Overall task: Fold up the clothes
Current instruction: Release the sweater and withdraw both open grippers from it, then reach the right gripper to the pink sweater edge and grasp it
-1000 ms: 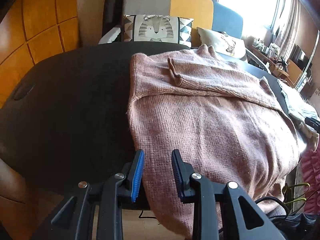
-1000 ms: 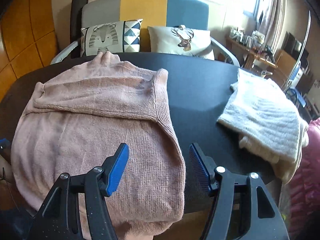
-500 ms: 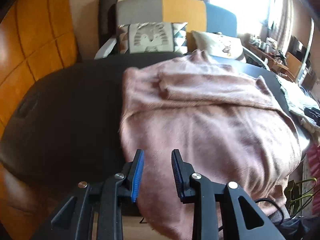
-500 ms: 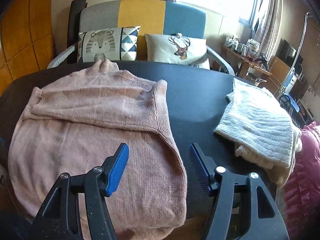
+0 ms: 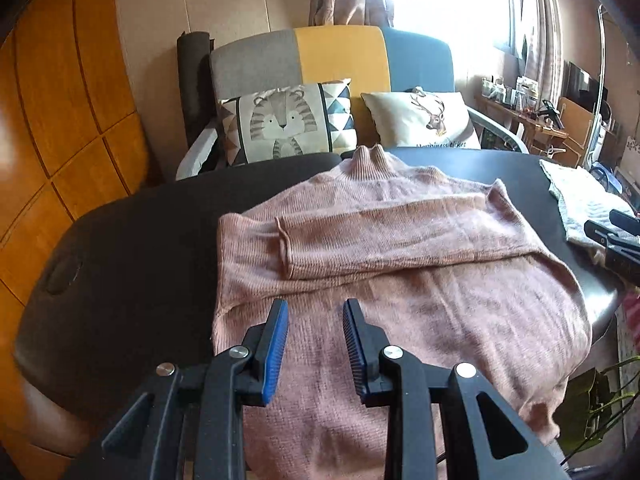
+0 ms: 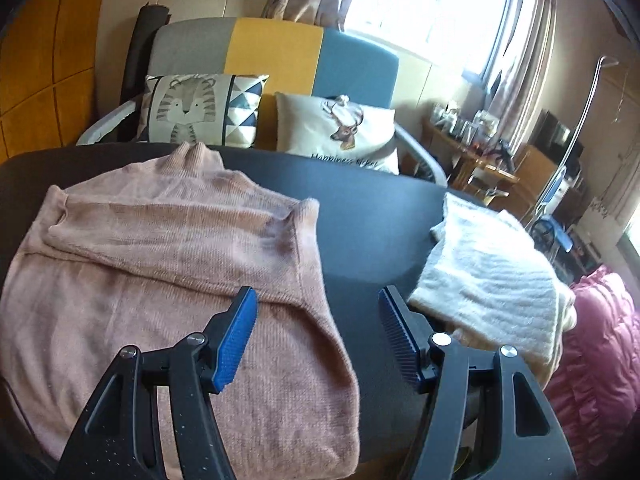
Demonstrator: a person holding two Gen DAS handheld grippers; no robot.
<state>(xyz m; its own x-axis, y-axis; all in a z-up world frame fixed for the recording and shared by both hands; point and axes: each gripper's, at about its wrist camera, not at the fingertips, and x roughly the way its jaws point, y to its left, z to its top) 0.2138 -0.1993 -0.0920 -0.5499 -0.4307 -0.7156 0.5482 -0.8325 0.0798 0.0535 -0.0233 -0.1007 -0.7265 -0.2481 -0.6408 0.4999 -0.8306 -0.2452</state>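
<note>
Left wrist view: your left gripper (image 5: 315,312) hung unclenched, empty, above the pink knitted sweater (image 5: 400,280) spread on the dark oval table (image 5: 132,256). Your right gripper (image 6: 318,308) gaped wide and empty over the sweater's edge.

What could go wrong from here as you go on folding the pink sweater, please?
1. The sweater's hem hangs over the table's near edge, so a one-sided pull might drag it off.
2. The folded sleeve lies loose on top and could slip open.
3. The white garment lies close by on the right; a wide fold might snag it.
</note>
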